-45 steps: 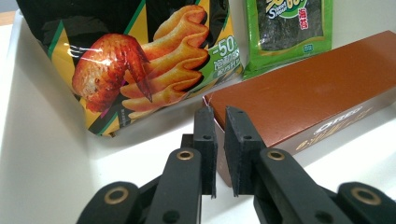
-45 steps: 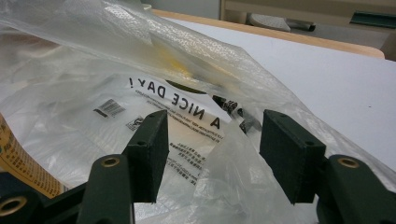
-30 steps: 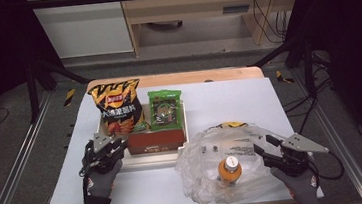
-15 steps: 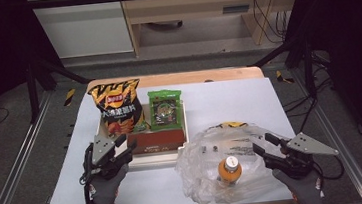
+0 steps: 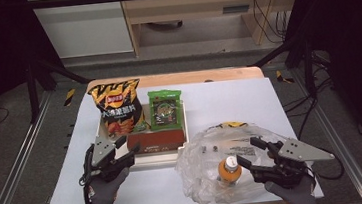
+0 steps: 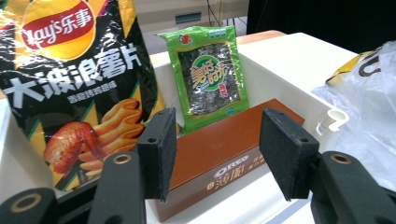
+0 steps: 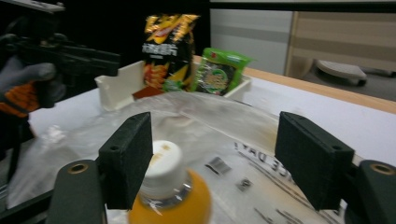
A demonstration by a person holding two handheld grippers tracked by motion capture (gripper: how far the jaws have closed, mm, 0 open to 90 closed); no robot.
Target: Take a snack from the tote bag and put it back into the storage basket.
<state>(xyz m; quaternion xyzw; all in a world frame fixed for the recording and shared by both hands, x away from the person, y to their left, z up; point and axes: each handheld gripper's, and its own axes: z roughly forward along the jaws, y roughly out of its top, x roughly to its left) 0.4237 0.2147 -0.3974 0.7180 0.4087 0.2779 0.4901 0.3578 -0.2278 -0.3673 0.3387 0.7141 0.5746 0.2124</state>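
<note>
A white tray (image 5: 186, 131) holds an upright chips bag (image 5: 117, 108), a green seaweed pack (image 5: 165, 107) and a brown Oreo box (image 5: 155, 140) lying along its front. My left gripper (image 5: 126, 150) is open at the box's front-left corner. Its jaws have just been opening, and in the left gripper view (image 6: 222, 154) the Oreo box (image 6: 219, 133) lies beyond the pads, untouched. An orange bottle (image 5: 227, 170) with a white cap stands inside a clear plastic bag (image 5: 213, 144). My right gripper (image 5: 247, 151) is open beside it, jaws just widened. In the right gripper view the bottle (image 7: 163, 186) is near one jaw, not gripped.
The white tabletop (image 5: 229, 102) has bare room behind the bag and right of the tray. Its wooden far edge (image 5: 176, 78) borders a drop to the floor. Dark frame rails run along both sides. The bag's crumpled film (image 7: 210, 121) spreads wide around the bottle.
The left gripper has drawn back and up from the Oreo box and its jaws have spread. The right gripper has lifted slightly by the bag and its jaws stand wider.
</note>
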